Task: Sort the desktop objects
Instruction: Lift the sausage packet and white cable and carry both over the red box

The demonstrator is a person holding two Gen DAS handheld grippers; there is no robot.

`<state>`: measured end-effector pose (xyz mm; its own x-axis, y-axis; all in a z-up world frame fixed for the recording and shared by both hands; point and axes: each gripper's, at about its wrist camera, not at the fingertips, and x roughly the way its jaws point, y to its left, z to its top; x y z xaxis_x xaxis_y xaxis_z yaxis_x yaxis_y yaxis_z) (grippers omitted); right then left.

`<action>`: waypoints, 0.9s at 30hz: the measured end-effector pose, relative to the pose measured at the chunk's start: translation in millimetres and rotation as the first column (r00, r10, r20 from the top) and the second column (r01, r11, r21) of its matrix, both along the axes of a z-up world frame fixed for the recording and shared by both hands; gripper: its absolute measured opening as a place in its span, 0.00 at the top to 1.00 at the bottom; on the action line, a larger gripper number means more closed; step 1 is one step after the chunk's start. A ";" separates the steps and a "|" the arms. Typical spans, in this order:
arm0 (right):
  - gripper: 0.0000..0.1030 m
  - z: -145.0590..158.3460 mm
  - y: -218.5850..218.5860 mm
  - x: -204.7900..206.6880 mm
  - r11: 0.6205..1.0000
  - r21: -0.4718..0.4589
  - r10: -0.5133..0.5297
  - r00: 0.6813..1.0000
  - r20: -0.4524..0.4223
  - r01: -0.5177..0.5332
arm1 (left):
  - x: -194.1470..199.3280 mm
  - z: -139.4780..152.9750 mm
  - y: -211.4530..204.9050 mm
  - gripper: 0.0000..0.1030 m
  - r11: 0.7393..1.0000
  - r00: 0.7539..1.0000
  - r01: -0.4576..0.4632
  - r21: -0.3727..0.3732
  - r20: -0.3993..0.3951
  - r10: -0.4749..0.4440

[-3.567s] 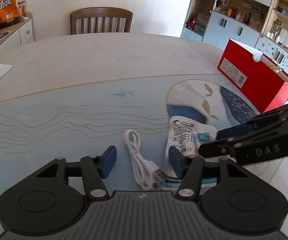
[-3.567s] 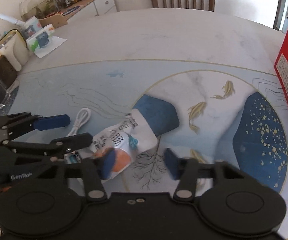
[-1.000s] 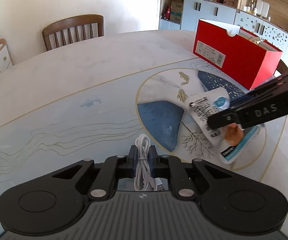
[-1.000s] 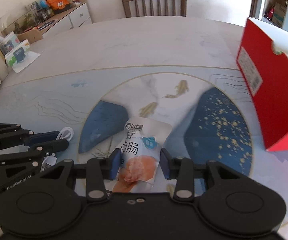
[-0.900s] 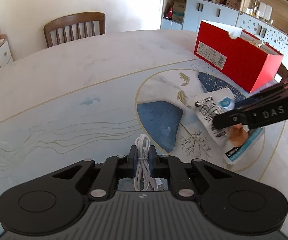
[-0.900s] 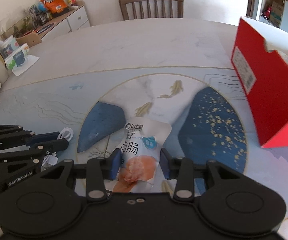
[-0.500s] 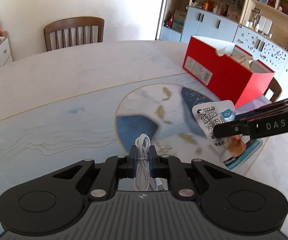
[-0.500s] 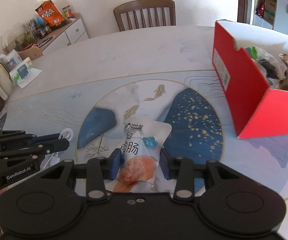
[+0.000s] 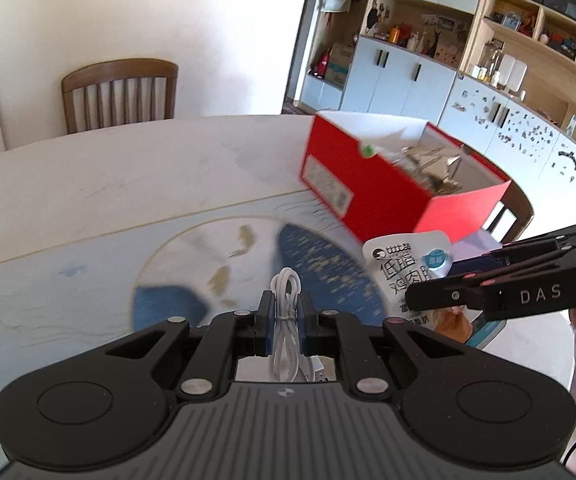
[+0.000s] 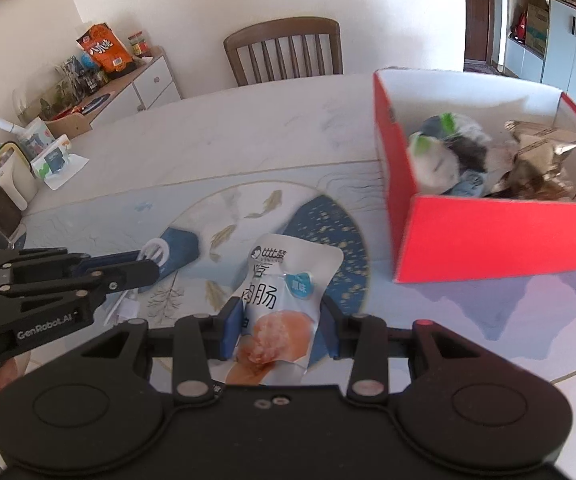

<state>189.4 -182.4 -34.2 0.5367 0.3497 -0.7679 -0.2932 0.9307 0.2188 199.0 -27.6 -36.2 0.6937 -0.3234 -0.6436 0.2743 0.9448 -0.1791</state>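
My left gripper (image 9: 286,312) is shut on a coiled white USB cable (image 9: 285,288) and holds it above the table. My right gripper (image 10: 280,320) is shut on a white snack pouch (image 10: 284,300) with an orange picture, also lifted. The pouch shows at the right of the left wrist view (image 9: 408,264), with the right gripper (image 9: 428,300) beside it. An open red box (image 10: 488,224) stands to the right front, with several wrapped items inside; it also shows in the left wrist view (image 9: 368,184). The left gripper (image 10: 144,268) is at the left of the right wrist view.
The round table (image 10: 248,140) has a blue fish-pattern mat (image 10: 320,216). A wooden chair (image 10: 284,48) stands at the far side. A side cabinet (image 10: 128,80) with snack bags and clutter is at the far left. Shelving and cupboards (image 9: 468,60) fill the right background.
Both grippers closed on their objects, lifted them off the mat and moved toward the red box, which now looks nearer and shows its inside.
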 end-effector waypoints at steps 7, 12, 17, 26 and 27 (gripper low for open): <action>0.61 17.0 -34.9 4.9 1.000 0.003 0.015 0.999 0.032 -0.015 | 13.8 16.9 -45.8 0.90 1.000 0.999 0.019 -0.021 0.029 -0.019; 0.61 25.8 -63.9 11.8 1.000 0.002 0.011 0.999 0.051 -0.011 | 24.9 26.6 -78.9 0.90 0.999 0.998 0.034 -0.025 0.049 -0.032; 0.61 33.4 -94.6 17.1 1.000 -0.002 0.002 0.997 0.076 -0.002 | 35.6 36.2 -112.7 0.90 0.998 0.996 0.056 -0.022 0.067 -0.054; 0.61 44.5 -156.7 32.3 0.999 -0.002 -0.046 0.992 0.117 0.046 | 60.6 53.0 -159.6 0.90 0.996 0.992 0.085 -0.011 0.095 -0.083; 0.61 45.8 -162.0 35.1 0.999 -0.002 -0.050 0.991 0.121 0.051 | 64.0 54.8 -162.6 0.90 0.996 0.992 0.086 -0.011 0.097 -0.084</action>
